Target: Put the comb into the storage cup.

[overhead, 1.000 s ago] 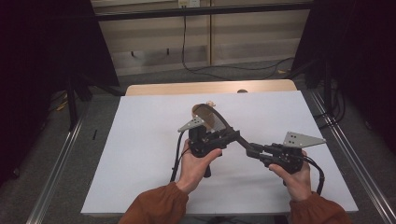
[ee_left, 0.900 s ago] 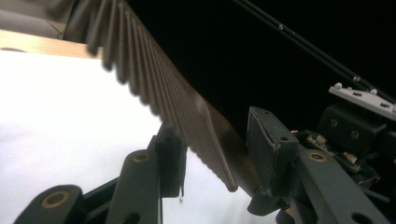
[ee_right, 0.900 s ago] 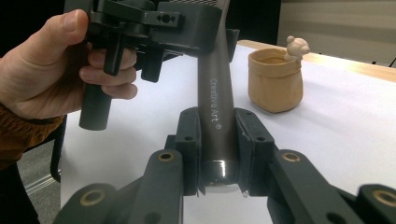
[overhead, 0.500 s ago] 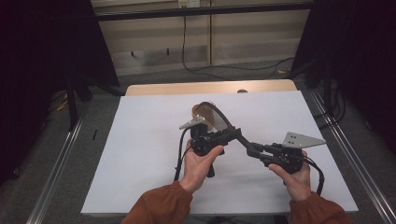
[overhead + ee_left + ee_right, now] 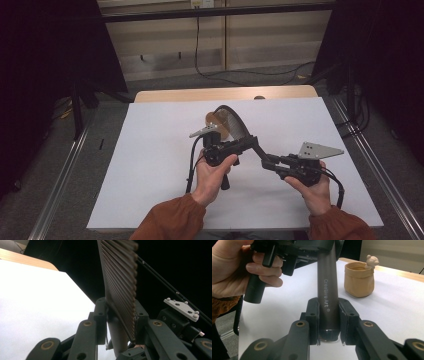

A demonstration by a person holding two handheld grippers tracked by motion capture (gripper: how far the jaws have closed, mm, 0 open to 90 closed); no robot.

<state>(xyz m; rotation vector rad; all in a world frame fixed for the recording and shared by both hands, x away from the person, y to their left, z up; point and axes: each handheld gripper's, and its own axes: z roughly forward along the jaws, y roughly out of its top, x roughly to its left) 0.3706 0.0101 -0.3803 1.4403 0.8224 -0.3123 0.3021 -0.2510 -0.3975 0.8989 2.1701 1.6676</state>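
1. Starting at the left, we see the left gripper [image 5: 247, 144] raised above the white table [image 5: 150, 165] in the person's left hand [image 5: 212, 172]. Its jaws have just been closing, with the ribbed sheet [image 5: 120, 277] standing between them.
2. In the left gripper view the pads sit against both faces of that sheet, right where it meets the handle [image 5: 327, 290] – so we read these tongs as gripping the ribbed sheet.
3. The sheet and its handle seem to us to be one thing, a fan by the look of it. It is off the table, held in the air between the two grippers, and the sheet arches up and away from them.
4. Just behind the arch a small tan pot [image 5: 359, 280] stands upright on the table, apart from both grippers and untouched.
5. To the right, the right gripper [image 5: 267, 162] is clamped tight on the round dark handle near its end – the lettering on it runs away from the jaws.
6. We judge the pick-up and the two-handed hold done. What is left is the working of the sheet itself, spreading it or folding it against the handle; which of the two, we cannot tell. Setting it down would follow.
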